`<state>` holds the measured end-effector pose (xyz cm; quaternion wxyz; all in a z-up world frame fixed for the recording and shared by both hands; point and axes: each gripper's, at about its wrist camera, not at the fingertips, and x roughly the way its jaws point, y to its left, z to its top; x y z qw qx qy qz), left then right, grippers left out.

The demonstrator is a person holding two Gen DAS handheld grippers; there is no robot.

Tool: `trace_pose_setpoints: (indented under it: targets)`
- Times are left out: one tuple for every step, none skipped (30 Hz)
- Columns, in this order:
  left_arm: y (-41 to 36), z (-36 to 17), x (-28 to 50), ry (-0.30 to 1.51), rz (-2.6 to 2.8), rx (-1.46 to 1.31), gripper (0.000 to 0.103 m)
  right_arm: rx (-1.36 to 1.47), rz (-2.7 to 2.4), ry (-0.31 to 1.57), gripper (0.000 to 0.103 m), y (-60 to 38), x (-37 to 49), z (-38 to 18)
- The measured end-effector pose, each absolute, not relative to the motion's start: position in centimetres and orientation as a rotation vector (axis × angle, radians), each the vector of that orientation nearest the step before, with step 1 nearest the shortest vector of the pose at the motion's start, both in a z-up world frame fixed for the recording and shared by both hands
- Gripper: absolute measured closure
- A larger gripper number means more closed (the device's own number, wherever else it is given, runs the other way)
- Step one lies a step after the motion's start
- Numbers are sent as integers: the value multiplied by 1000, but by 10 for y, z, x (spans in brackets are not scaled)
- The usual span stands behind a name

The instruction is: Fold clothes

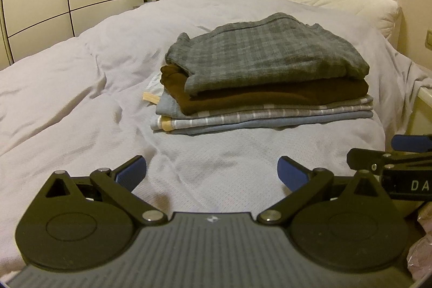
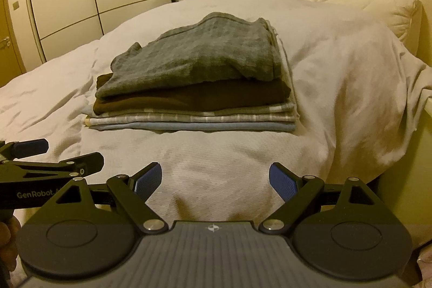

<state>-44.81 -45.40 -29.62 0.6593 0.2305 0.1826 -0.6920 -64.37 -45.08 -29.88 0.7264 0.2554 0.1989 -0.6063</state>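
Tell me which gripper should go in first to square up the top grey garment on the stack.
Probably the left gripper. In its view the grey checked garment shows its loose, bunched edge on the left of the folded stack. Both grippers are open, empty and short of the stack; the right gripper faces the tidier side.

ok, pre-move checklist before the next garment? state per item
1. Left claw open and empty: ok.
2. Right claw open and empty: ok.
3. Folded stack squared up: not ok, grey plaid top piece sits rumpled and a tan strap pokes out at the left.
4. Stack resting fully on the bedspread, away from the edge: ok.
5. Claws clear of each other: ok, side by side, not touching.
6. Next unfolded garment located: cannot tell, none clearly in view.
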Motion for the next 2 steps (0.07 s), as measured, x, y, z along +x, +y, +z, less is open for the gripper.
trace_pose_setpoints:
  targets:
    - [-453,-296,-447,413,-1563,519,1,562,-1336,439,15,-450,-643,-299]
    - [-453,-296,-447,414,-1560,517,1,561,-1335,439,15,-450,-642,-298]
